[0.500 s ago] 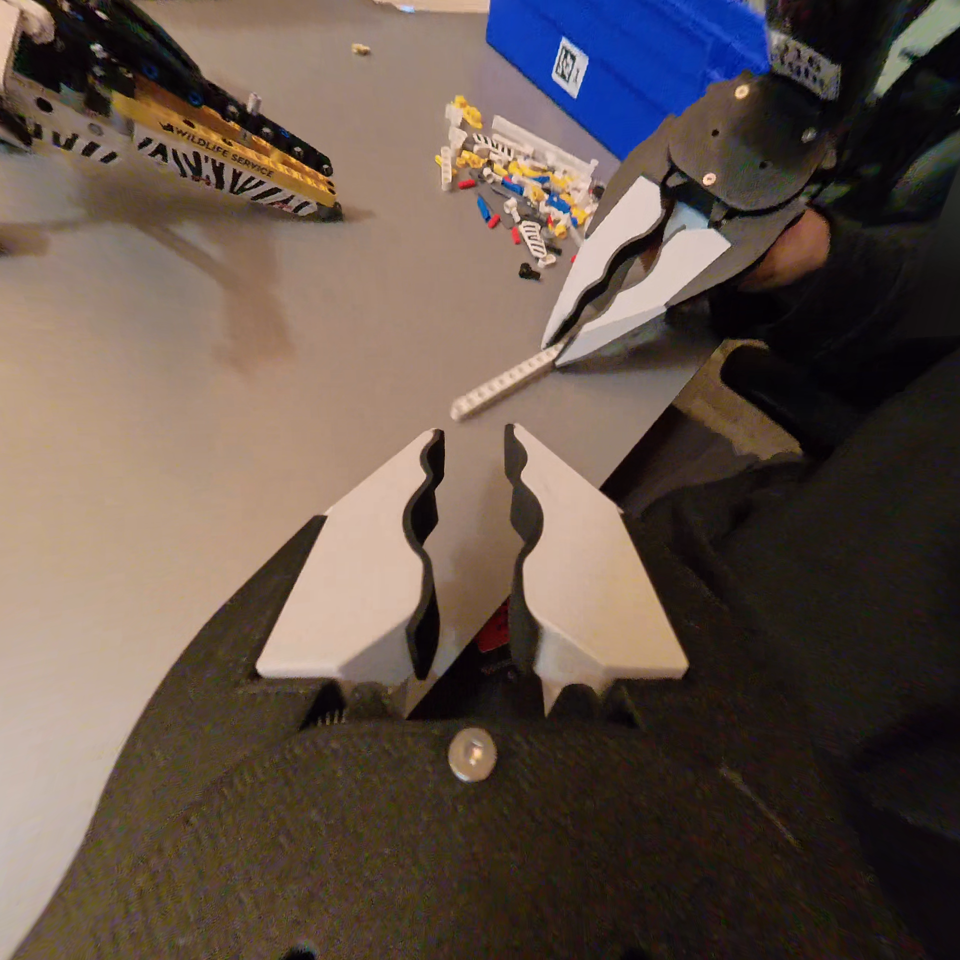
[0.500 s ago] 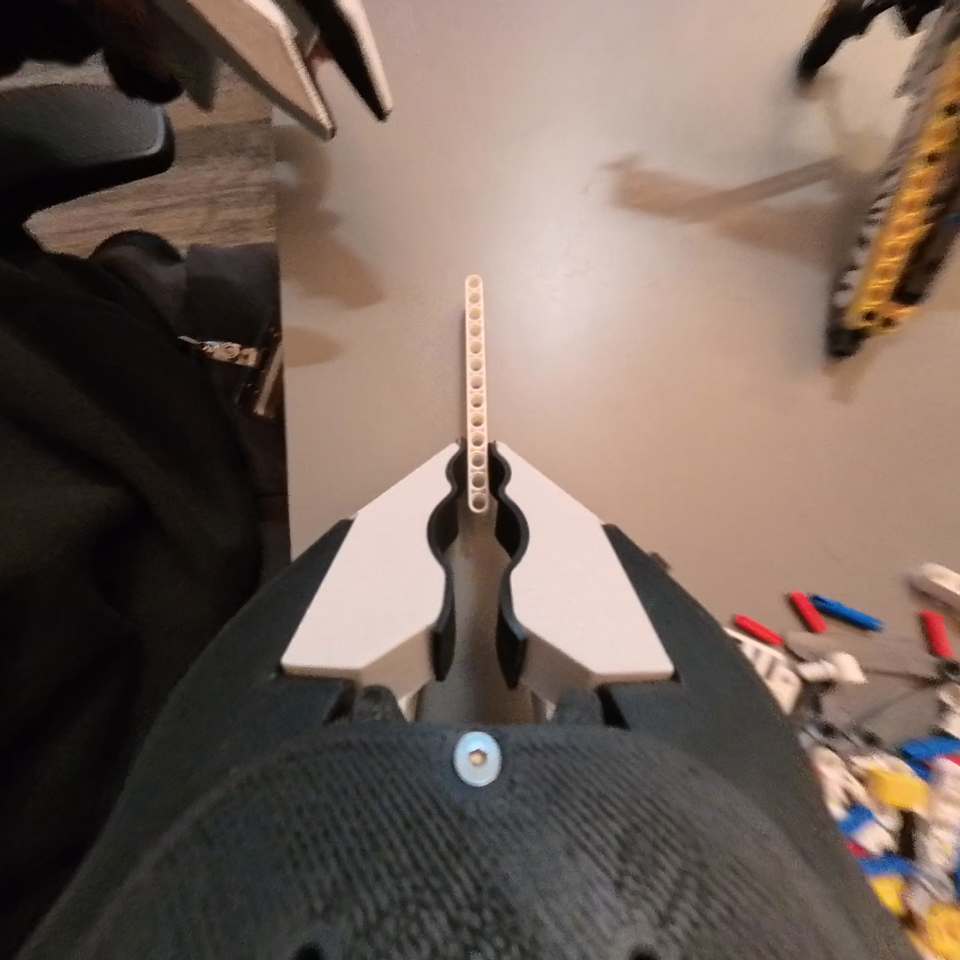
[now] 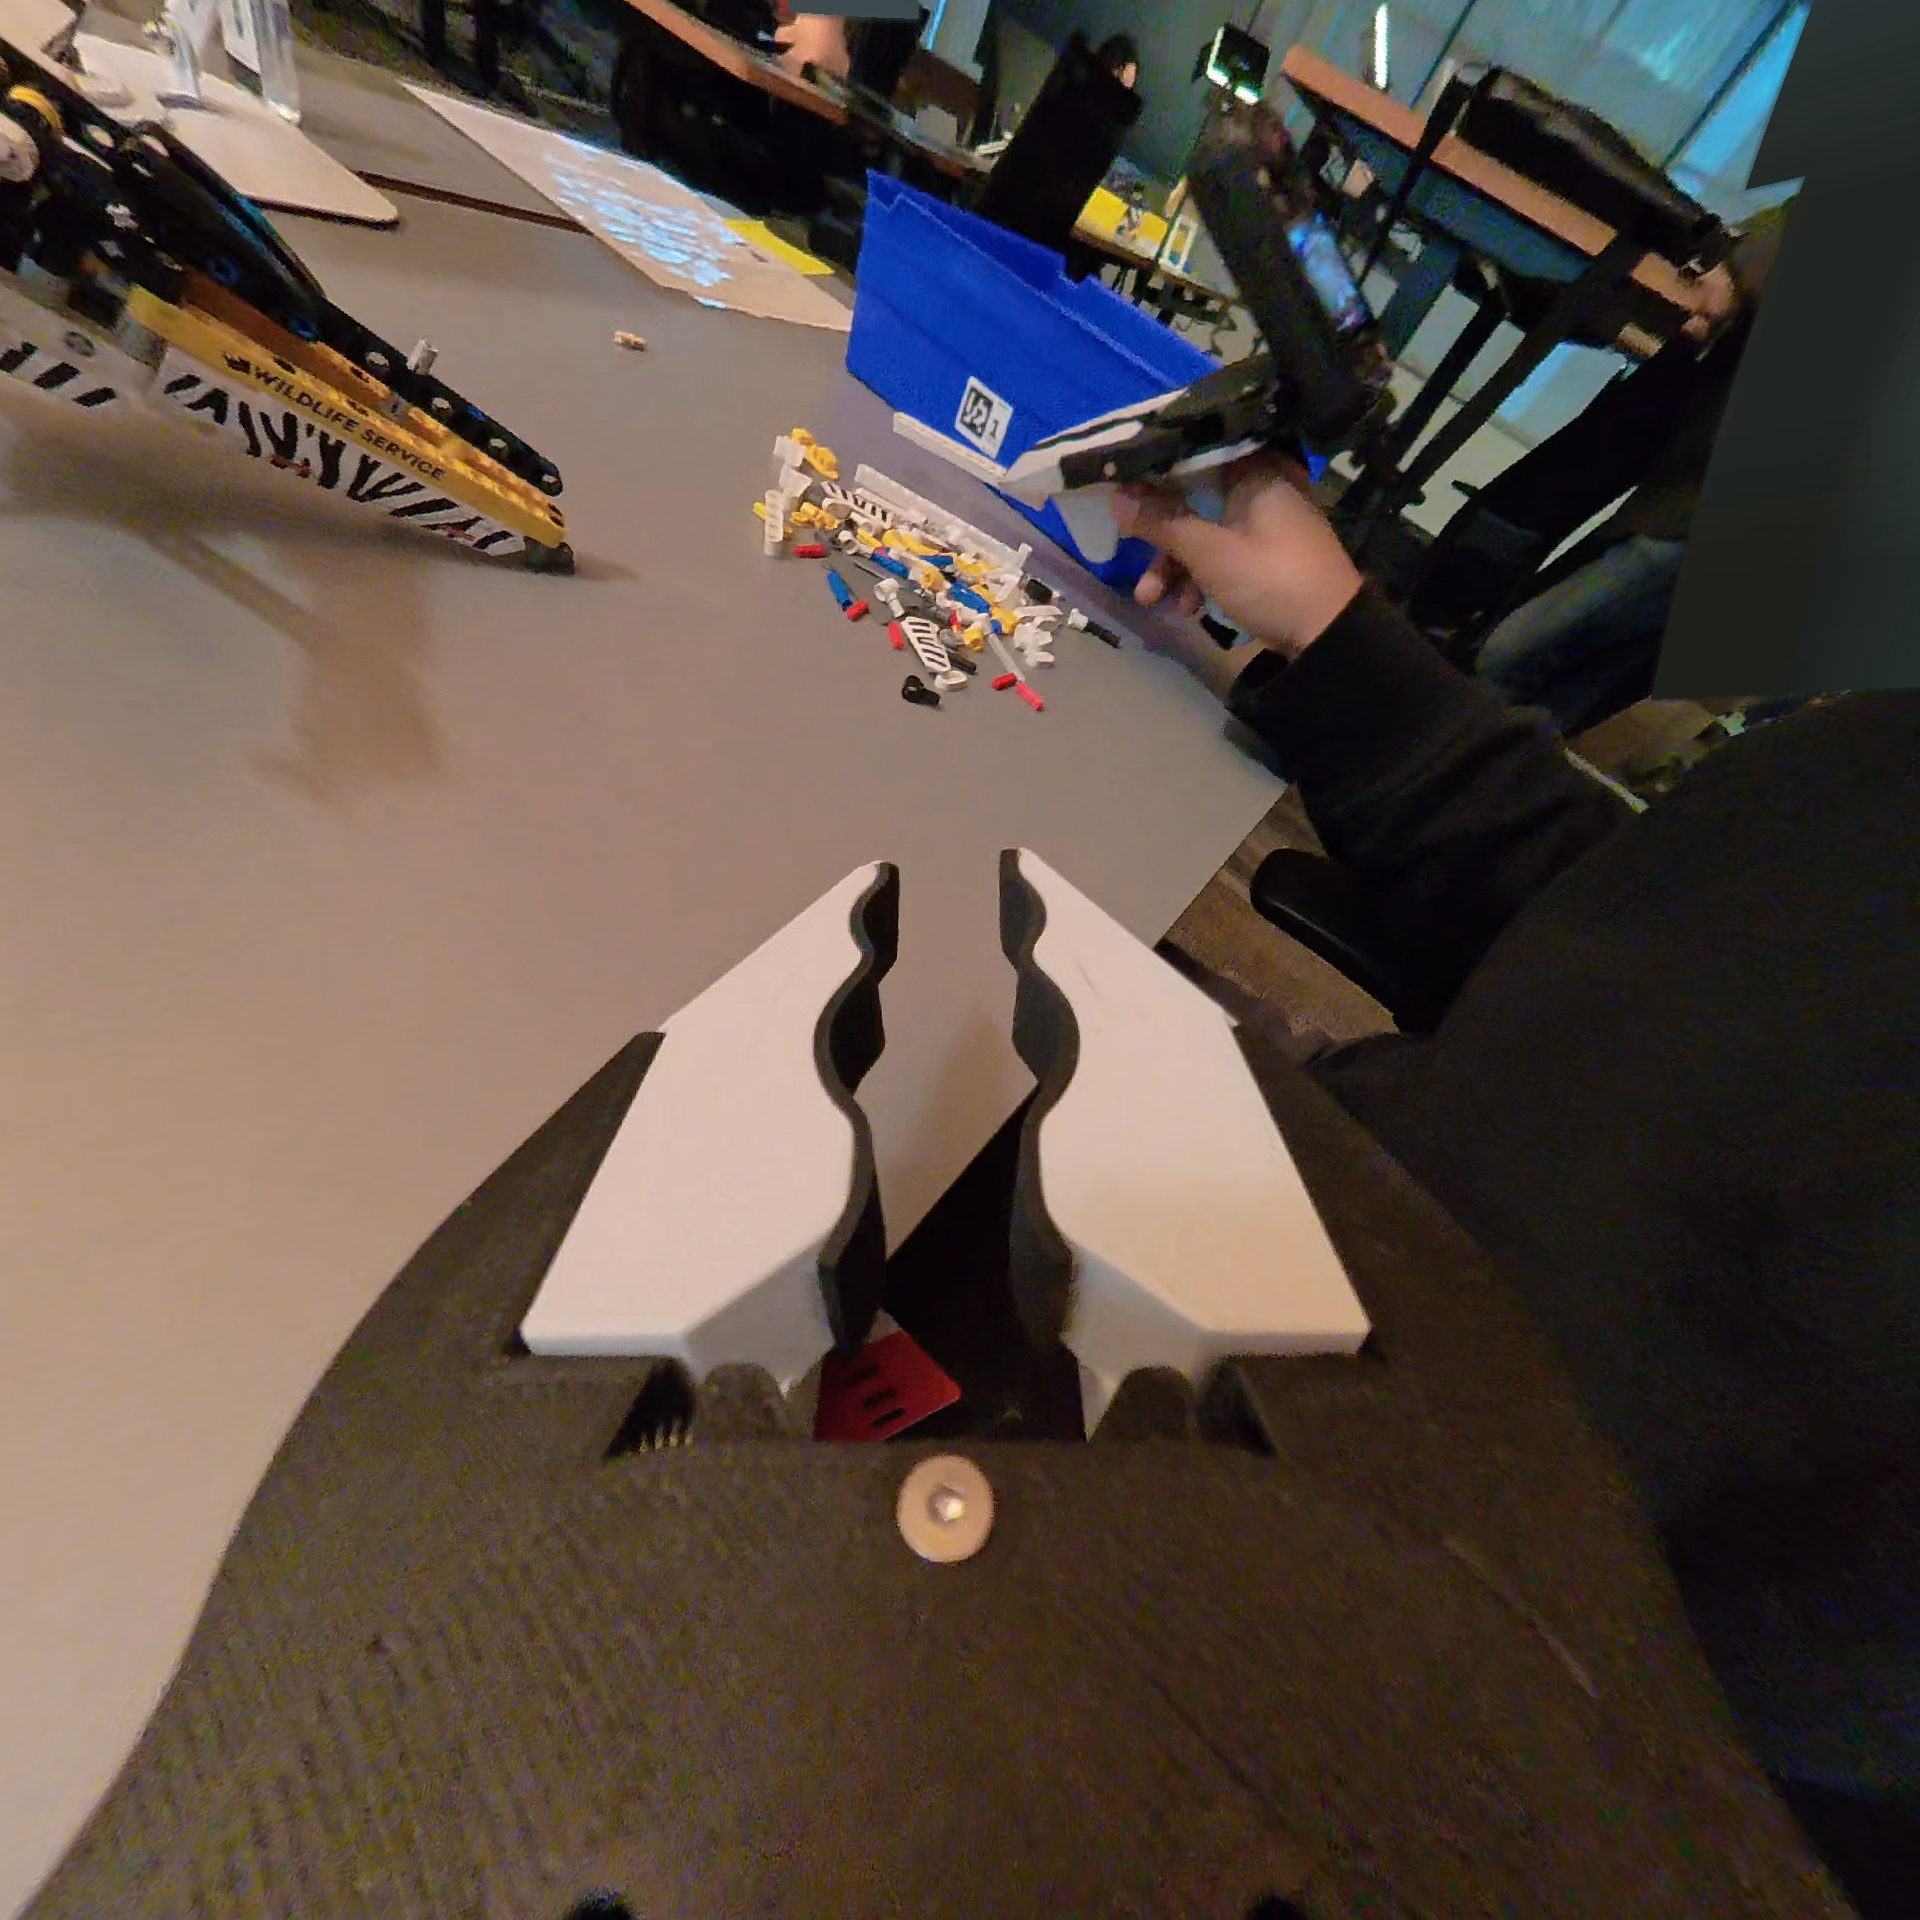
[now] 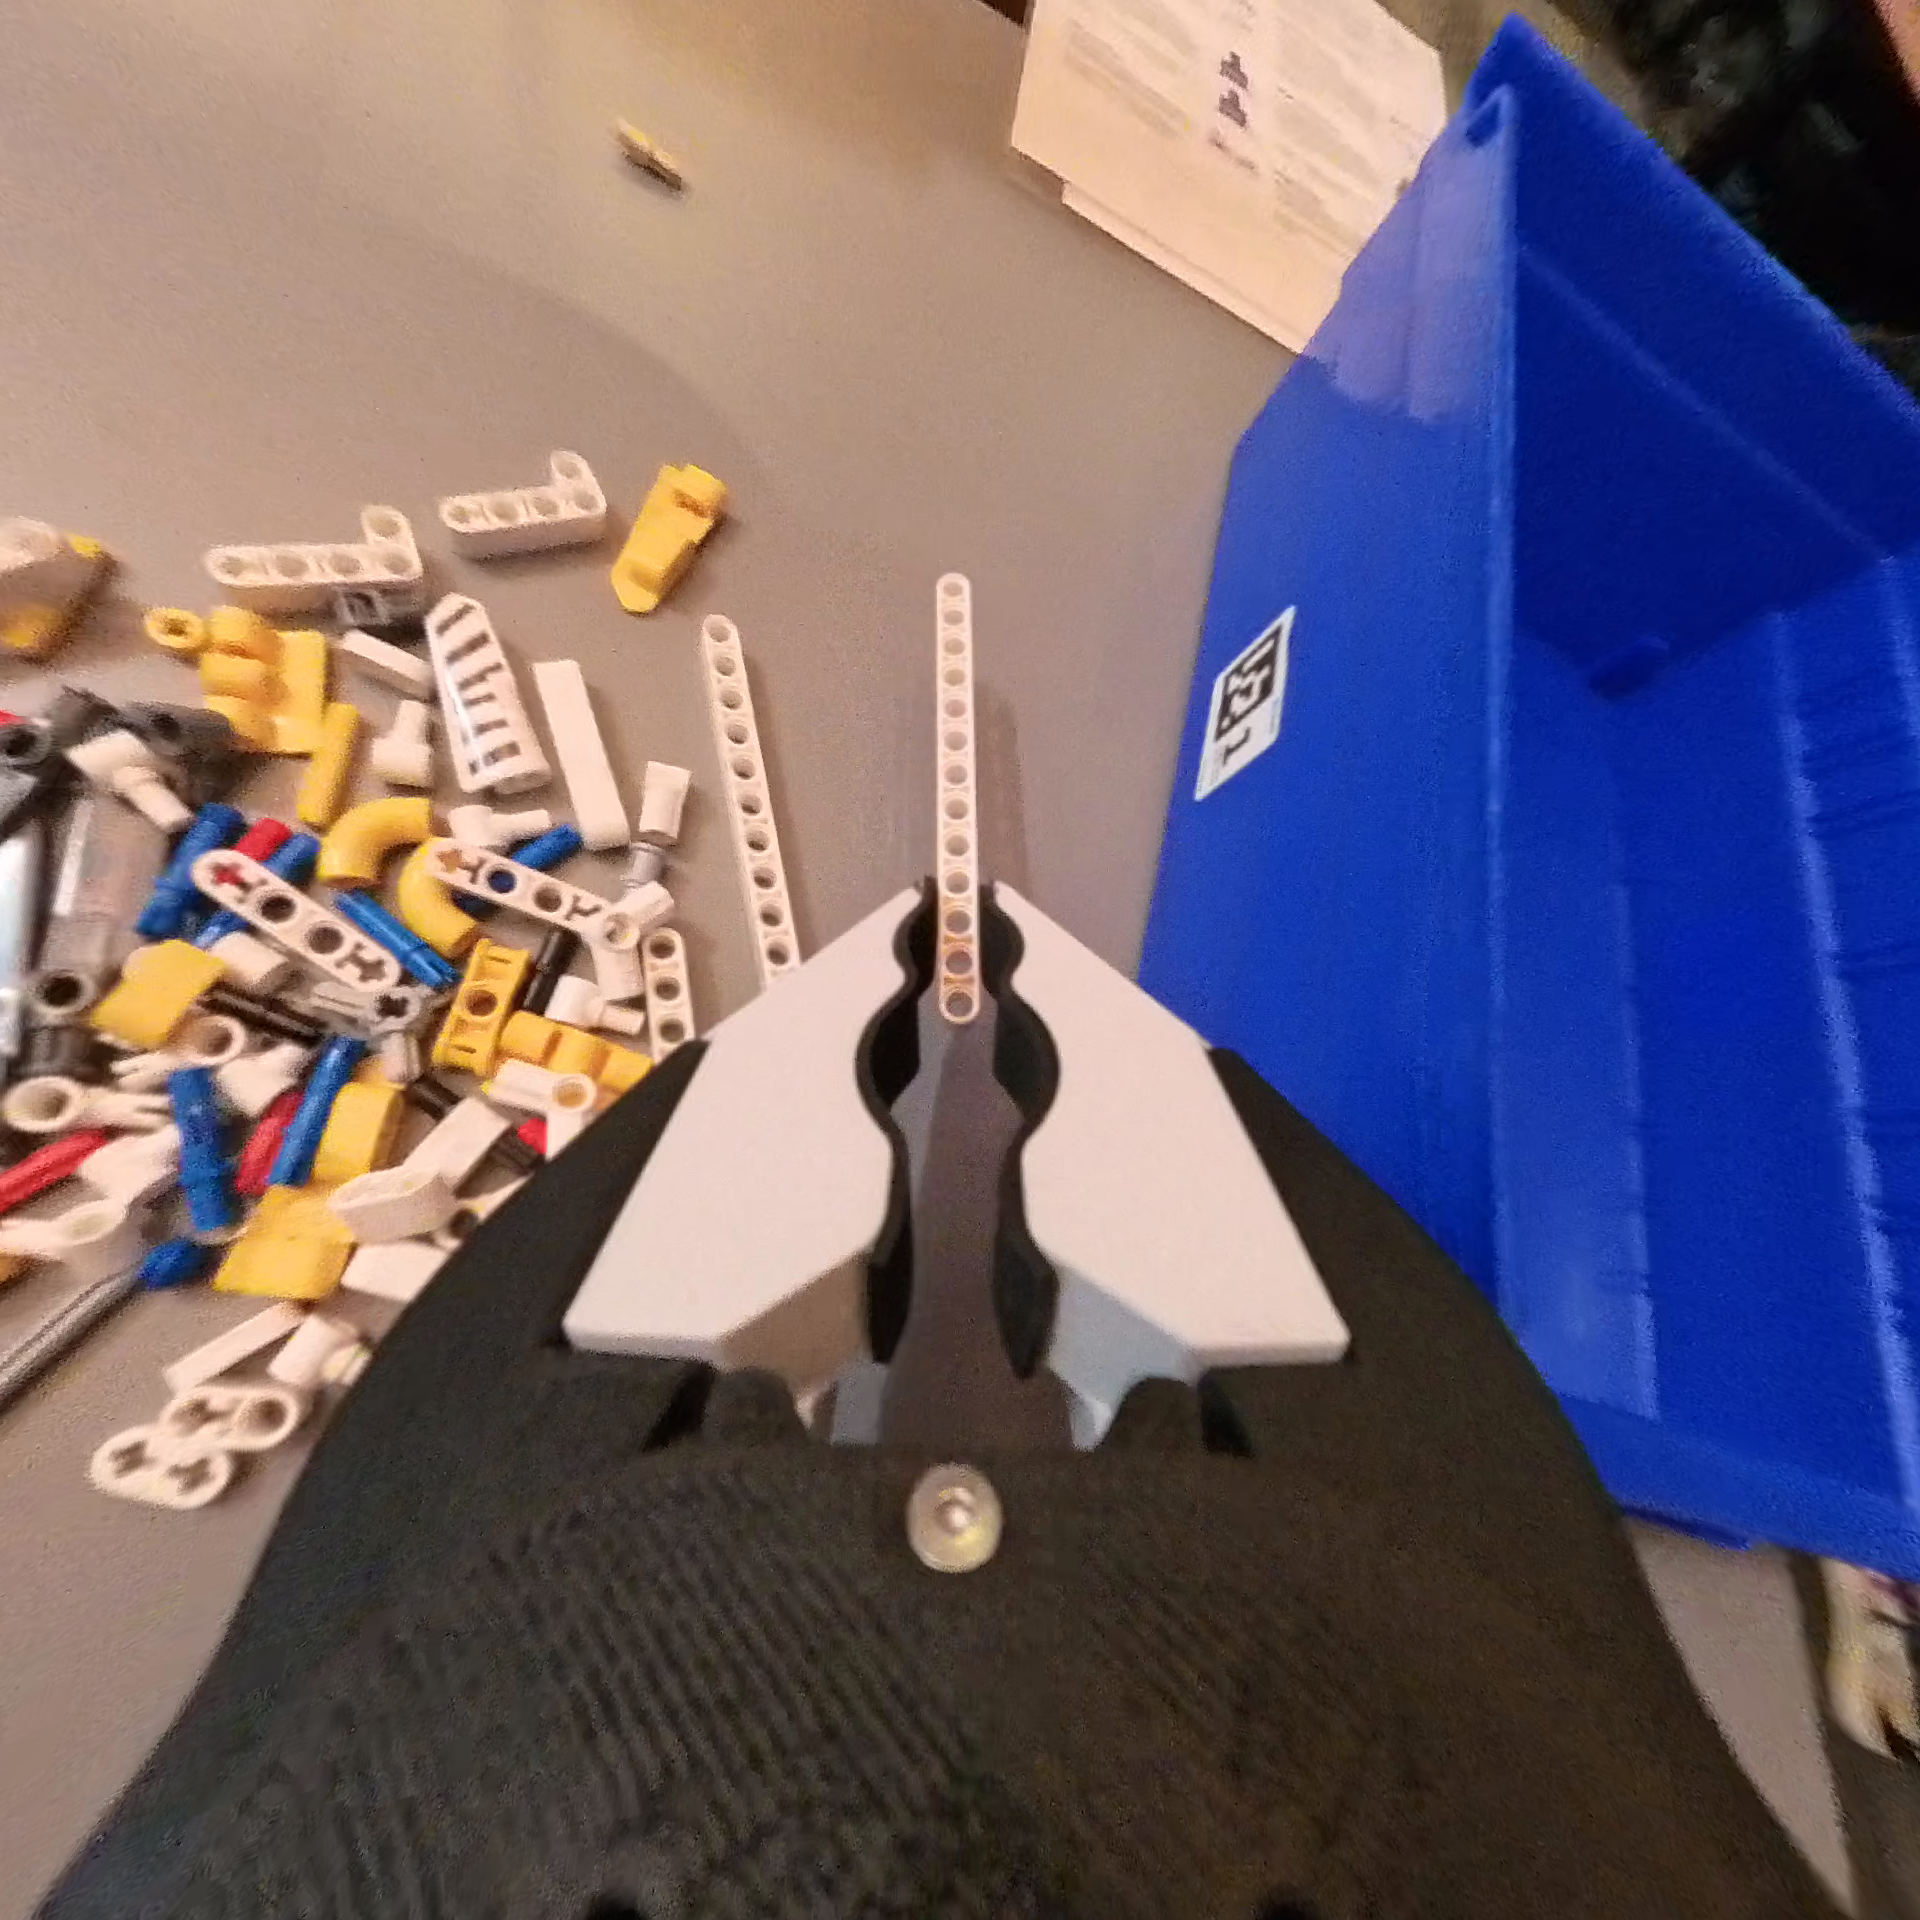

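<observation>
Right gripper (image 4: 957,914) clenched on a long white holed plastic beam (image 4: 953,748), raised between blue plastic bin (image 4: 1558,831) and pile of loose building pieces (image 4: 312,935); left gripper (image 3: 948,883) released, bare, over the grey worktop (image 3: 468,831) near its right edge

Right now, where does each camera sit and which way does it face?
Left wrist view: on the left gripper, looking across the grey table; right gripper and hand show.
Right wrist view: on the right gripper, fingers shut on a white holed beam.
Shared: loose brick pile, blue bin.
</observation>
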### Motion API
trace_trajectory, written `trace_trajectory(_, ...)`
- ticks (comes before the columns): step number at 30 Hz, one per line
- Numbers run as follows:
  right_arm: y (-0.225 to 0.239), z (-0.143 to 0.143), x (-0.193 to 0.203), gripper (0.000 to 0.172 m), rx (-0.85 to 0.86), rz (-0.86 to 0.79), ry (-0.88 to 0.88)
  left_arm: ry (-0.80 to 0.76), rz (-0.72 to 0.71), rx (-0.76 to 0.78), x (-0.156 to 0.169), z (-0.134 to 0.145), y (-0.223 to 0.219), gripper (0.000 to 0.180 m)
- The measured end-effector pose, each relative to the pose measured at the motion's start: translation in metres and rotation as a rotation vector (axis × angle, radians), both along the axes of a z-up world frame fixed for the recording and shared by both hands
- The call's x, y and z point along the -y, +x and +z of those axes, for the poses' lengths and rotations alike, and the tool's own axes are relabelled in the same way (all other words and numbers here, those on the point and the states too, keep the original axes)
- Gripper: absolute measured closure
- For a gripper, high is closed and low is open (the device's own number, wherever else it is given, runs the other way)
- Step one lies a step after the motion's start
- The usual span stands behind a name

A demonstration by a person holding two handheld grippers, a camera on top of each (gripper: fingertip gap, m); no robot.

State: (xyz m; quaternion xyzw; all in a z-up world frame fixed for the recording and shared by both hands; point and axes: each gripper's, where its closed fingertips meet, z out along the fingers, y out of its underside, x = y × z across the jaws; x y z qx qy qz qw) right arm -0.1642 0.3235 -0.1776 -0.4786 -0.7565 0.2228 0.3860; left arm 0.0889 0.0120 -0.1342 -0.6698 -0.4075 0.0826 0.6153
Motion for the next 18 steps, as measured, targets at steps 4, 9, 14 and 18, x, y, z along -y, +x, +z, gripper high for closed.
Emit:
trace_trajectory(4,0.002,0.0,0.004,0.166,-0.029,-0.007,0.159,-0.003,0.018,-0.005,0.003,-0.002,-0.001,0.163)
trace_trajectory(9,0.004,0.009,0.012,0.166,-0.066,0.01,0.128,-0.023,0.05,-0.04,0.008,0.003,-0.003,0.164)
trace_trajectory(14,0.011,0.031,0.032,0.154,-0.113,0.079,0.004,0.011,0.069,-0.049,0.006,0.009,-0.011,0.164)
trace_trajectory(18,0.018,0.06,0.07,0.143,-0.157,0.218,-0.159,0.046,0.099,-0.074,0.005,0.021,-0.026,0.164)
